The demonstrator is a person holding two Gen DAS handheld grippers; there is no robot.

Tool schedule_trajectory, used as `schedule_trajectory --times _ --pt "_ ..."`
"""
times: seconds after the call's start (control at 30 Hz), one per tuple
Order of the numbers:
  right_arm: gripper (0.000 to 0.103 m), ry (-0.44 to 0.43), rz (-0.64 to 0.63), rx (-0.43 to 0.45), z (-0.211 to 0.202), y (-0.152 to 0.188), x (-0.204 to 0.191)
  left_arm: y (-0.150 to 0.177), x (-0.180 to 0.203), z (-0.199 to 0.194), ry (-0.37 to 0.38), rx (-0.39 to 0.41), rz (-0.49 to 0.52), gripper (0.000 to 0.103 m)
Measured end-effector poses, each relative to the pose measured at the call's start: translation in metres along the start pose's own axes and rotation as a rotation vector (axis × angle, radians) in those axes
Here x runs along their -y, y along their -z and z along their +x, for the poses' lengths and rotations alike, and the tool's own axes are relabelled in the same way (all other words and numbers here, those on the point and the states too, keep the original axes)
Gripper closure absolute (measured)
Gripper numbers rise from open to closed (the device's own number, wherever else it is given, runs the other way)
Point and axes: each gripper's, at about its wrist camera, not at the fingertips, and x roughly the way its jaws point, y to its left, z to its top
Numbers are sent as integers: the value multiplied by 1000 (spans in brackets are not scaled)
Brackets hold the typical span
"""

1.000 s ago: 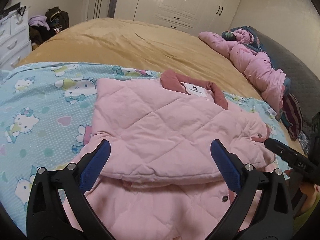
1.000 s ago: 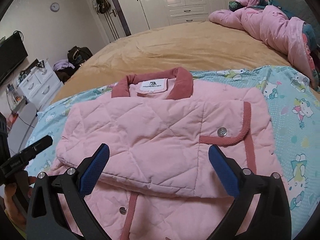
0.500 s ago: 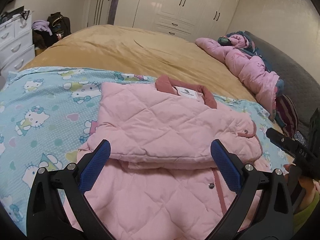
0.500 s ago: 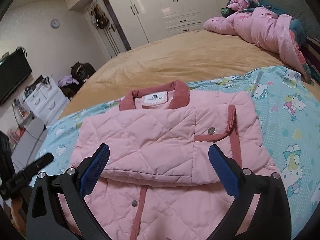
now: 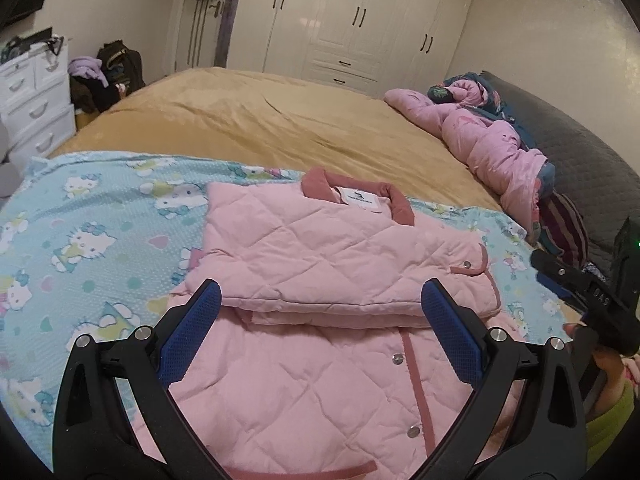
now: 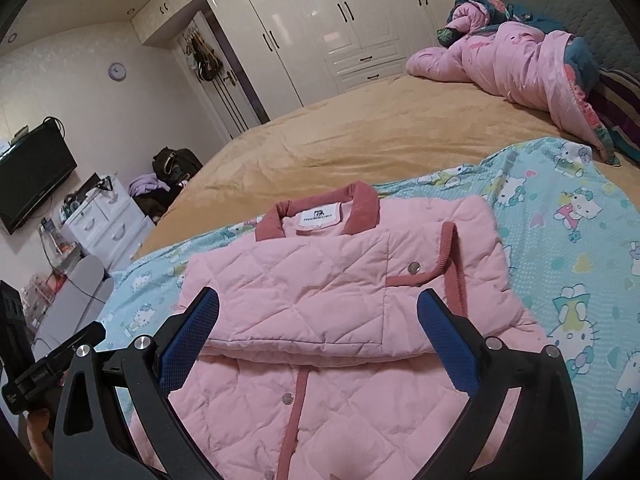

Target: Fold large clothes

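A pink quilted jacket [image 5: 320, 256] with a dark pink collar lies on a light blue cartoon-cat sheet [image 5: 92, 240] on the bed. Its sides or sleeves are folded over the front, and the lower front with snaps lies flat nearest me. It also shows in the right wrist view [image 6: 332, 280]. My left gripper [image 5: 320, 320] is open and empty, held above the jacket's lower part. My right gripper [image 6: 318, 320] is open and empty, also above the lower part. The right gripper's body shows at the right edge of the left wrist view [image 5: 592, 300].
A tan bedspread [image 5: 280, 128] covers the bed beyond the sheet. A crumpled pink quilt [image 5: 492, 144] lies by the dark headboard [image 5: 580, 160] at the right. White drawers [image 5: 36, 100] and bags stand at the left; white wardrobes [image 5: 360, 24] line the far wall.
Both grippers have pulled back and risen away from the jacket, so more of its lower front shows. Both stay open. The jacket has not moved.
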Motion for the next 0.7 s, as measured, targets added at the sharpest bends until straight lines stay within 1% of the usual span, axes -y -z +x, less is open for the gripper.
schedule_trajectory --times 0.1,0.27,0.53,0.7 --pt "4 3 8 19 -11 -1 2 0 0 -9 3 9 -6 9" --pt "4 1 6 36 -28 -1 3 2 -2 -22 32 12 -30 9" --pt "4 -13 -28 57 -55 2 -4 9 7 -47 -5 33 3 9" --pt "4 -13 -49 67 -76 7 -8 14 9 -64 10 46 5 9"
